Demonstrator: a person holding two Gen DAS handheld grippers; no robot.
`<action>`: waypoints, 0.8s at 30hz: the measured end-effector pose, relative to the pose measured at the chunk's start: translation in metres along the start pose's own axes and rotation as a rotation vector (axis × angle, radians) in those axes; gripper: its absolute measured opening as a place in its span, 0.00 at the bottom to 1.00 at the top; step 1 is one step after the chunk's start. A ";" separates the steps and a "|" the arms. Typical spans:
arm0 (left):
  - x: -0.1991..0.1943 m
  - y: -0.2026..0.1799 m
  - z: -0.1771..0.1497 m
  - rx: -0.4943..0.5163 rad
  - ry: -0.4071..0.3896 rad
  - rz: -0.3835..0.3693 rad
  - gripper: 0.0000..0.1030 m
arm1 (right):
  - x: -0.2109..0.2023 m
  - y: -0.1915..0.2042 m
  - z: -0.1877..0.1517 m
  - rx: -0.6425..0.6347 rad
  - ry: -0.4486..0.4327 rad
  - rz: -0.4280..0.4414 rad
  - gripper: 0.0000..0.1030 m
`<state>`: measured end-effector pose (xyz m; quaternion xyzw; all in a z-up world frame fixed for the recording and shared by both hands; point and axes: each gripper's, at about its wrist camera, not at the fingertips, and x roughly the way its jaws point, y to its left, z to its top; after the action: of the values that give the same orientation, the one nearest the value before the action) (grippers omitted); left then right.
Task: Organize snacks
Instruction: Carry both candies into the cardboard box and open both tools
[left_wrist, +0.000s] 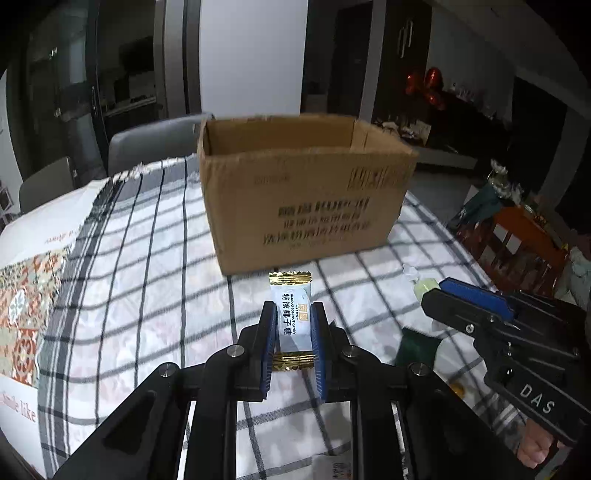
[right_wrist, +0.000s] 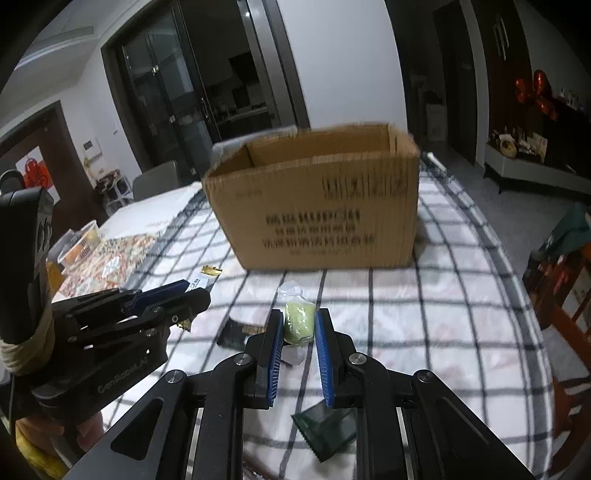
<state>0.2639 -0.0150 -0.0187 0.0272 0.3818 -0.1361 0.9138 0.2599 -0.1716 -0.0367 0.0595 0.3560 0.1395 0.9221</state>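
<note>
Gripping one sweet apiece, the left gripper (left_wrist: 293, 317) pinches a white candy (left_wrist: 291, 315) at lower centre while the right gripper (right_wrist: 299, 325) clamps a green candy (right_wrist: 300, 322), both low over the checked cloth (left_wrist: 147, 258). Each should lift clear and release only above the open box (left_wrist: 303, 192), upper centre, directly ahead of the pads.

You see a white gold-ended coconut candy (left_wrist: 291, 322), a pale green wrapped sweet (right_wrist: 298, 323), and an open cardboard box (left_wrist: 303, 192) behind them.
</note>
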 end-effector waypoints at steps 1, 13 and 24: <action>-0.004 -0.002 0.005 0.002 -0.009 -0.002 0.18 | -0.005 0.000 0.005 -0.005 -0.011 -0.004 0.19; -0.049 -0.015 0.058 0.066 -0.115 0.004 0.18 | -0.049 -0.001 0.062 -0.071 -0.120 -0.004 0.18; -0.032 -0.010 0.109 0.089 -0.143 -0.009 0.18 | -0.031 -0.007 0.110 -0.096 -0.157 0.014 0.18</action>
<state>0.3151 -0.0346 0.0812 0.0562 0.3094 -0.1584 0.9360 0.3135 -0.1886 0.0624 0.0284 0.2751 0.1577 0.9480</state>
